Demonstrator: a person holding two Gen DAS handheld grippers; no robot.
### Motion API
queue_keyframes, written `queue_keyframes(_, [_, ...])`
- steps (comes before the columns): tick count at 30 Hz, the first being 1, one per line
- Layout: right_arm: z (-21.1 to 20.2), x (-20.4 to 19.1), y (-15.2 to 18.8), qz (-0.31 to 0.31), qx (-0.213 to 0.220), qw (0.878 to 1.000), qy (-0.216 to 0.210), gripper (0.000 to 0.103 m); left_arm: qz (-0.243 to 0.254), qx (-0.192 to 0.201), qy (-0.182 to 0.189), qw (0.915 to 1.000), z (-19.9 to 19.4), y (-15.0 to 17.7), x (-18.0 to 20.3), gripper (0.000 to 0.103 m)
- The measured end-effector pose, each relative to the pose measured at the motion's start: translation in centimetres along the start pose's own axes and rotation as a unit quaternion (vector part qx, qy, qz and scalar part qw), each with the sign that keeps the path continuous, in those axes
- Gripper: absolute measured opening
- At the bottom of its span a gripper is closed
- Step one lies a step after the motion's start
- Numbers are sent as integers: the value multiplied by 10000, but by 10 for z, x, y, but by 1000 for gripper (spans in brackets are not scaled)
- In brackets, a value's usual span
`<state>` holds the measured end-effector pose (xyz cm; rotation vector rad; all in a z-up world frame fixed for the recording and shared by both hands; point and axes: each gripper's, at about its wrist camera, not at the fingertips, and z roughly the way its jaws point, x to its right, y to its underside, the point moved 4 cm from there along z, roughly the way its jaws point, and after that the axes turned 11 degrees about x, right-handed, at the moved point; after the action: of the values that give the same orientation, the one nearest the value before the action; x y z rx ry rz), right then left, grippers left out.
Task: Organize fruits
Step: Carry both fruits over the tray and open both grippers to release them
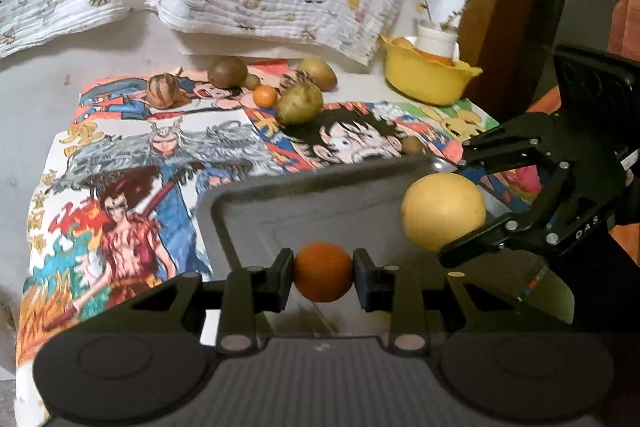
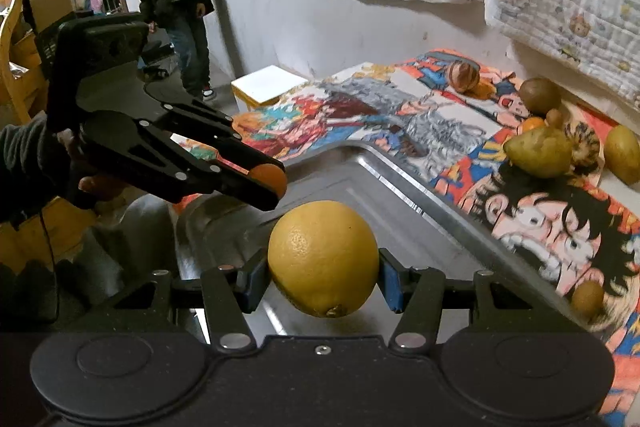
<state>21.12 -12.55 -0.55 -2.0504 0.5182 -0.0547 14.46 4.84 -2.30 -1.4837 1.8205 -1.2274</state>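
A: Entry, organize fruits; both tools loaded over the metal tray (image 1: pixel 240 211). Left gripper (image 1: pixel 323 273) clenched on a small orange (image 1: pixel 323 271); right gripper (image 2: pixel 323 279) clenched on a lemon (image 2: pixel 323 259), pads at its widest girth.

B: Where do the fruits sit relative to the tray?

A: Both appear to be held above its floor, not resting; tray floor shows bare in both views. Contact with the floor I cannot rule out for certain.

B: Advice for the step in hand?

A: My judgement: lower each fruit until it touches the floor before releasing; both are round and will likely roll on smooth metal. Set them well apart, away from the rim, and open the jaws slowly; one at a time would avoid a knock between the tools.

B: Poses?

A: Left tool comes in from the near edge, fingers roughly level; seen from the right wrist it tilts down toward the tray, the holder's hand (image 2: pixel 92 183) at its grip. Right tool enters from the tray's right side, angled in toward the middle; the two tips are near each other, not touching.

B: Remaining stock?

A: Kiwi (image 1: pixel 227 71), small tangerine (image 1: pixel 265 96), pear (image 1: pixel 301 102) and others wait on the printed cloth (image 1: pixel 132 163); yellow bowl (image 1: pixel 428 79) beyond.
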Motion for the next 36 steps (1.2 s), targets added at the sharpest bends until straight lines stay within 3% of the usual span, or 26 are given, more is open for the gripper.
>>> queue_keyframes(9, [5, -29, 23, -260, -304, 9992, 69, 58, 100, -217, -167, 9996, -13, 20, 17, 35])
queue_keyframes(28, [2, -38, 31, -317, 85, 9985, 440, 59, 236, -164, -455, 9986, -18, 31, 24, 36])
queue_keyframes(33, [-3, -37, 36, -48, 312, 9984, 474, 65, 152, -126, -518, 9985, -18, 33, 25, 43])
queue_keyframes(36, [-6, -37, 37, 37, 434, 9977, 519, 74, 159, -57, -546, 9984, -22, 34, 27, 61])
